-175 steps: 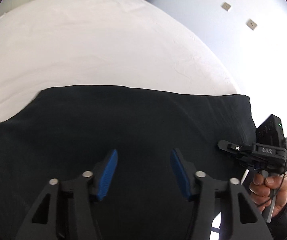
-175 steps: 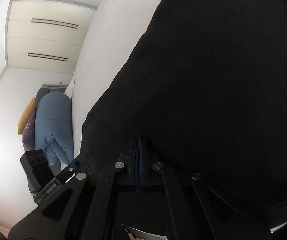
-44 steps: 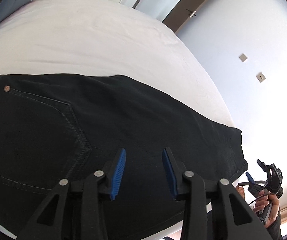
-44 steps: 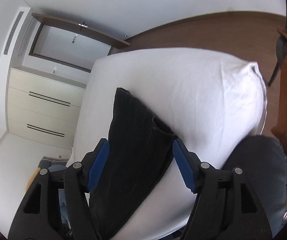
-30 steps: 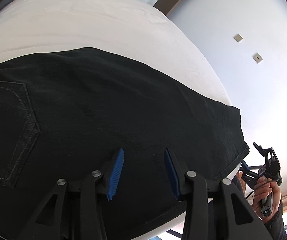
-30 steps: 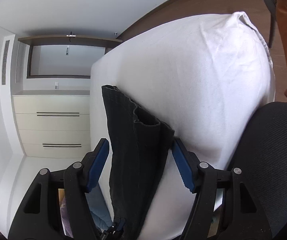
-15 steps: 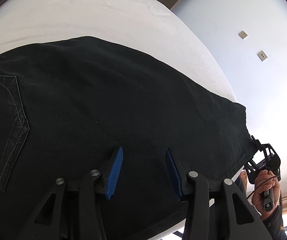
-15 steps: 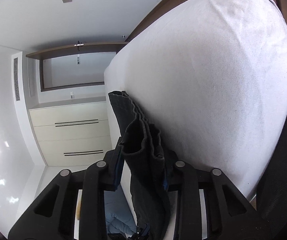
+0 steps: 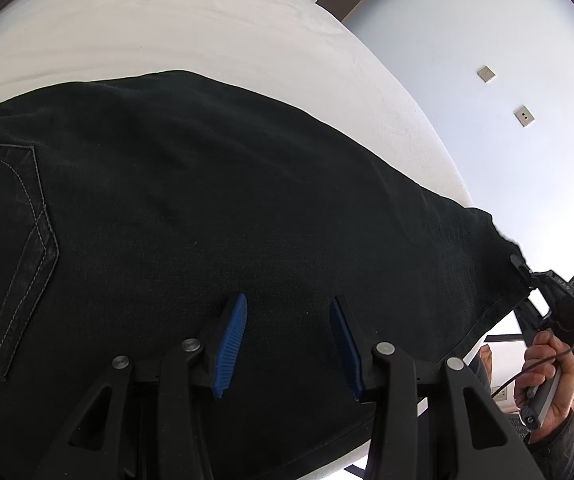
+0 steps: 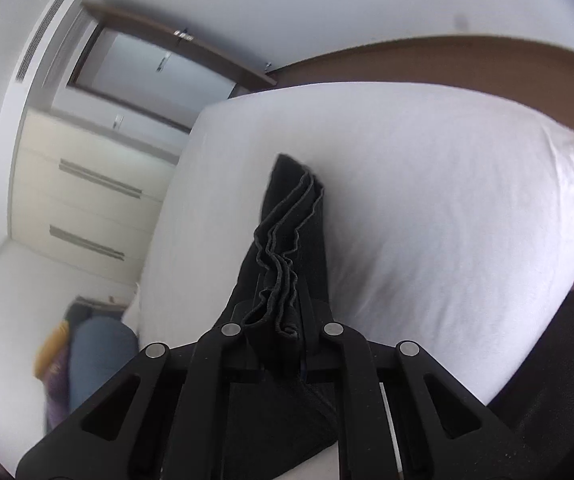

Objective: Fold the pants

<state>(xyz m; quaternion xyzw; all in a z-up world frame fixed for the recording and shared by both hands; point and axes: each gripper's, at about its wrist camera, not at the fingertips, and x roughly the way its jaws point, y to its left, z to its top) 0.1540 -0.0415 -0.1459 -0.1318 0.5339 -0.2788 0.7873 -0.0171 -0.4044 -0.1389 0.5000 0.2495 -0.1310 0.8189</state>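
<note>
Black denim pants (image 9: 215, 208), spread flat across a white bed (image 9: 191, 28), with one leg running off toward the right side of the left wrist view. Back pocket (image 9: 7, 248) with pale stitching visible at the far left of that view. Left gripper (image 9: 287, 340) poised over the middle of the fabric, blue pads (image 9: 231, 340) apart, nothing between them; whether the tips touch the cloth cannot be told.

Right gripper (image 10: 277, 320) clamped on the hem end (image 10: 287, 240) of the pants, jaws having just been closing, with the layered hem edges bunched between them. From the right wrist view, stacked folds of the hem rising away from the fingers in a wavy ridge, with the rest of the dark cloth trailing onto the white bed (image 10: 447, 220). From the left wrist view, the same right gripper (image 9: 527, 276) seen at the far end of the leg, with the cloth corner pulled up slightly off the mattress edge there. Gripper handle held in the person's right hand (image 9: 547, 376), dark sleeve (image 9: 555, 440) below it.

Beyond the bed, a cream wardrobe (image 10: 79, 200) with long dark handles and a dark-framed door (image 10: 147, 56), both blurred. Blue bedding (image 10: 95, 360) bundled low at the left, beside something yellow (image 10: 51, 348). Two wall plates (image 9: 505, 92) on the pale wall in the left wrist view.
</note>
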